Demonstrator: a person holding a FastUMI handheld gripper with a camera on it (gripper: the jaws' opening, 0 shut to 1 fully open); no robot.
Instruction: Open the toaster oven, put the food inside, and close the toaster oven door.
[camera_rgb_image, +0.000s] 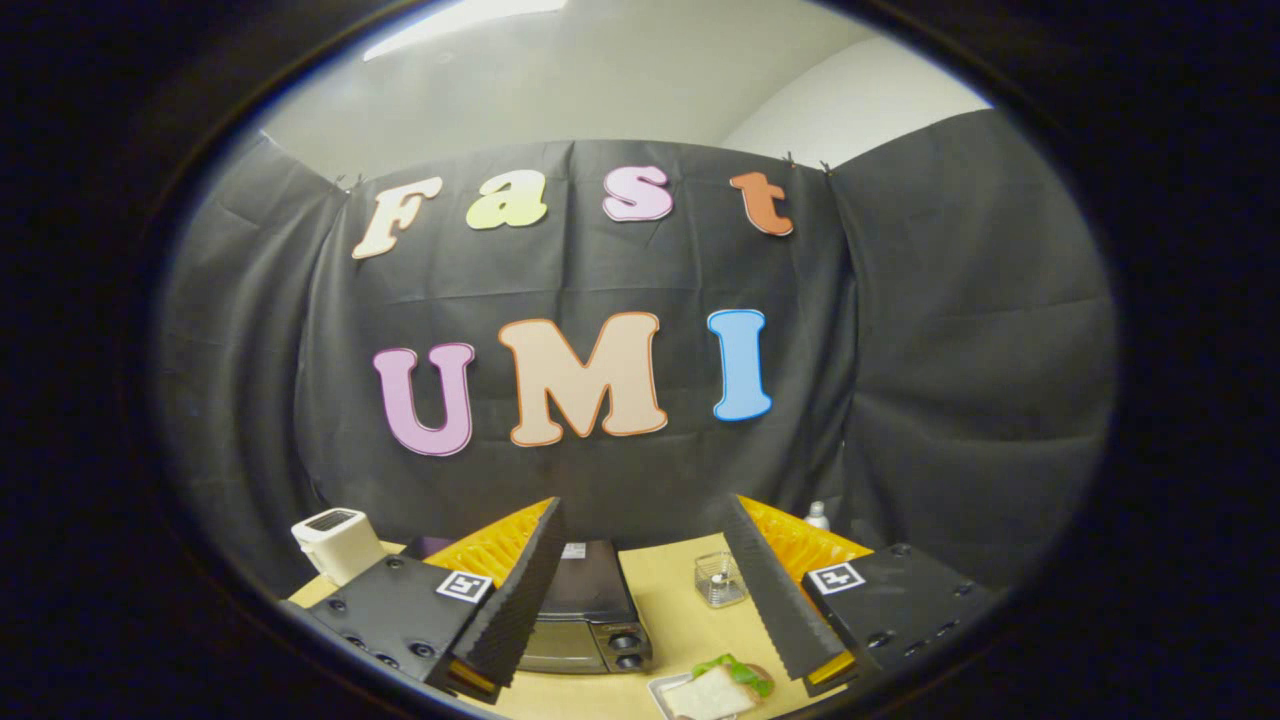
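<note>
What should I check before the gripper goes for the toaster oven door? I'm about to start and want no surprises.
1. Gripper open and holding nothing: ok, its fingers stand wide apart above the table.
2. Toaster oven door shut, ready to be opened: seems ok, its front is partly hidden behind a finger.
3. Food ready: ok, the sandwich lies on a small tray just beside the oven.
4. Room in front of the oven for the door to swing down: cannot tell.
5. Clear container out of the way: ok, it stands apart on the table.
6. White toaster out of the way: ok, on the oven's far side.
</note>
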